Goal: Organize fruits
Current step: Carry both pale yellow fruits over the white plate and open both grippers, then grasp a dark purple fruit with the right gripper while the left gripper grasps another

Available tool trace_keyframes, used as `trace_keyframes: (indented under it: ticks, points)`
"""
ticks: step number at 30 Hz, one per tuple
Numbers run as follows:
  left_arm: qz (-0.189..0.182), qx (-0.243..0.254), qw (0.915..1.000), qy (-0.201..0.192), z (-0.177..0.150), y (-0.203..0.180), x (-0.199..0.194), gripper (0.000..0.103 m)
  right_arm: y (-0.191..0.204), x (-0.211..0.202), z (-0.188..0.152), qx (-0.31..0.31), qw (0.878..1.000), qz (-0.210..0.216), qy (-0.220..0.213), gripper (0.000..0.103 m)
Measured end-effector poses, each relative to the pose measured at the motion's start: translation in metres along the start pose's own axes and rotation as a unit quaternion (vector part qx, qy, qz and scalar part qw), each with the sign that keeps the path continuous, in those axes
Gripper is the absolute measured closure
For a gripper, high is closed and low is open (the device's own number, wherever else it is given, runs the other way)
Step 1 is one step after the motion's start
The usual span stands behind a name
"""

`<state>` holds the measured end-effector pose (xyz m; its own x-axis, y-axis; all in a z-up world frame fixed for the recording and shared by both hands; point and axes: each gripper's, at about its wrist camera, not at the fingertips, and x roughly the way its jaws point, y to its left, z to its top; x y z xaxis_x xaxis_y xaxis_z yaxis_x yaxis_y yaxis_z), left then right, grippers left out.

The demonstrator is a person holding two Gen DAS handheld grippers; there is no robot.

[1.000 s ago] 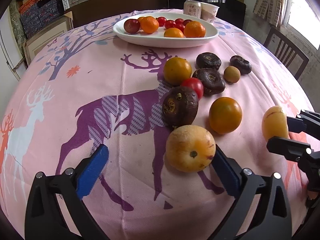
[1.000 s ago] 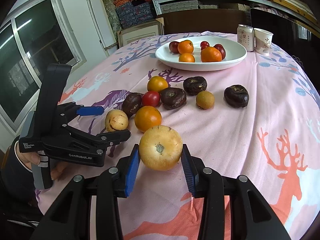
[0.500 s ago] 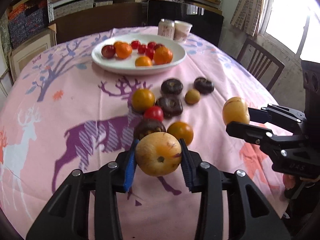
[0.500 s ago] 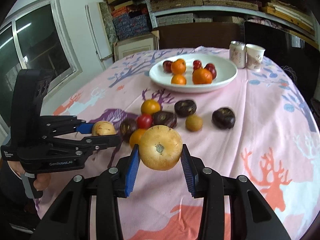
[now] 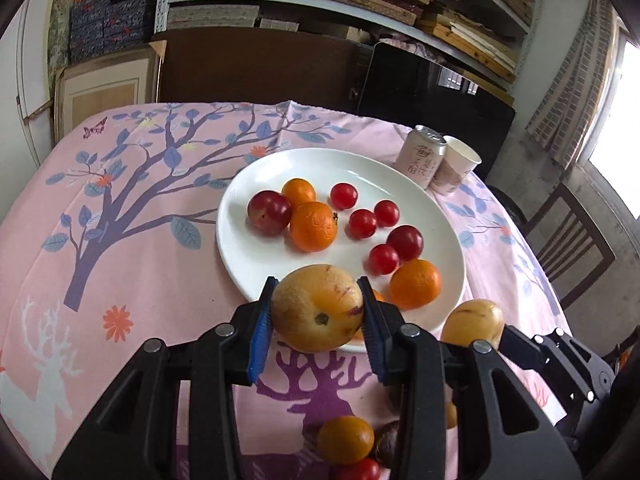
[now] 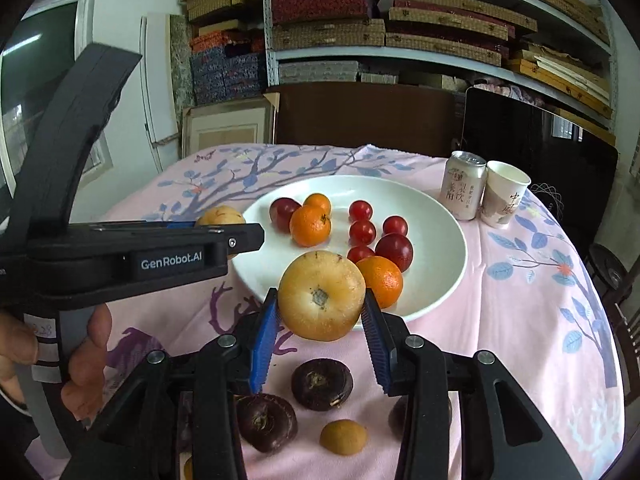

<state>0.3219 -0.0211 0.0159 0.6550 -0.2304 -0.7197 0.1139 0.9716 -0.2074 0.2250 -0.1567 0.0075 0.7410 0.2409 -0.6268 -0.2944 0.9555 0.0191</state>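
Note:
My left gripper [image 5: 316, 322] is shut on a yellow round fruit [image 5: 318, 312] and holds it in the air over the near rim of the white plate [image 5: 240, 248]. My right gripper [image 6: 320, 316] is shut on a second yellow round fruit [image 6: 322, 294], also above the plate's [image 6: 440, 280] near rim. The plate holds oranges [image 5: 313, 226], cherry tomatoes [image 5: 362, 223] and red plums [image 5: 269, 212]. The right gripper's fruit shows in the left wrist view [image 5: 472, 322]. The left gripper's fruit shows in the right wrist view [image 6: 220, 216].
Dark round fruits [image 6: 322, 384], a small brown fruit [image 6: 343, 436] and an orange fruit [image 5: 346, 440] lie on the pink tablecloth near me. A can [image 6: 464, 190] and a paper cup [image 6: 504, 194] stand behind the plate at the right. A chair [image 5: 568, 256] stands at the table's right.
The left gripper closed on the yellow fruit and lifted it. Both grippers have moved forward from the loose fruits to the near rim of the plate, each carrying its fruit.

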Motion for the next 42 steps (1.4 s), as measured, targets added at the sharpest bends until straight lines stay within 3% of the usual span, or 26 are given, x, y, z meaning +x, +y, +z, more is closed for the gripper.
trace_keyframes:
  ticks: [4, 5, 6, 7, 9, 12, 17, 22, 24, 28, 32, 36, 37, 42]
  points:
    - [0.009, -0.011, 0.9996, 0.025, 0.004, 0.004, 0.025, 0.062, 0.0, 0.032, 0.002, -0.01, 0.999, -0.018, 0.037, 0.061]
    - [0.01, -0.018, 0.9995, 0.025, 0.003, 0.005, 0.026, 0.042, 0.002, 0.036, 0.002, -0.015, 0.999, -0.022, 0.042, 0.061]
    - [0.009, -0.027, 0.9993, 0.023, 0.004, 0.007, 0.025, 0.02, 0.004, 0.04, 0.002, -0.023, 0.998, -0.029, 0.049, 0.053]
    - [0.01, -0.035, 0.9993, 0.012, 0.004, 0.01, 0.021, 0.015, 0.005, 0.041, 0.003, -0.032, 0.998, -0.043, 0.043, 0.041]
    - [0.009, -0.03, 0.9995, -0.005, 0.005, 0.009, 0.012, 0.015, 0.004, 0.034, 0.001, -0.033, 0.998, -0.048, 0.024, 0.037]
    - [0.014, -0.021, 0.9996, -0.015, 0.004, 0.007, -0.002, 0.015, -0.009, 0.017, 0.0, -0.006, 1.0, -0.007, 0.016, 0.037]
    - [0.018, -0.01, 0.9997, -0.015, -0.015, 0.007, -0.023, 0.013, -0.027, -0.015, -0.013, 0.024, 0.999, 0.017, 0.015, 0.031]
    - [0.043, 0.026, 0.9987, -0.004, -0.05, 0.003, -0.033, 0.011, -0.047, -0.033, -0.033, 0.046, 0.999, -0.006, 0.026, 0.028]
    - [0.05, 0.042, 0.9978, 0.012, -0.063, 0.001, -0.032, 0.011, -0.063, -0.034, -0.036, 0.081, 0.996, -0.007, 0.04, 0.028]
    - [0.069, 0.066, 0.9953, 0.019, -0.074, 0.001, -0.04, 0.011, -0.095, -0.04, -0.025, 0.161, 0.985, 0.016, 0.054, 0.028]
    - [0.069, 0.071, 0.9949, 0.015, -0.073, 0.002, -0.054, 0.011, -0.12, -0.055, -0.001, 0.227, 0.973, 0.038, 0.03, 0.028]
    - [0.066, 0.095, 0.9932, 0.011, -0.081, 0.001, -0.063, 0.011, -0.147, -0.066, -0.005, 0.334, 0.939, 0.08, 0.004, 0.017]
    - [0.063, 0.104, 0.9925, 0.014, -0.084, 0.0, -0.063, 0.011, -0.149, -0.062, -0.01, 0.34, 0.937, 0.079, 0.013, 0.017]
    - [0.061, 0.198, 0.9783, 0.014, -0.109, -0.012, -0.063, 0.011, -0.131, -0.033, -0.04, 0.266, 0.958, 0.056, 0.094, 0.017]
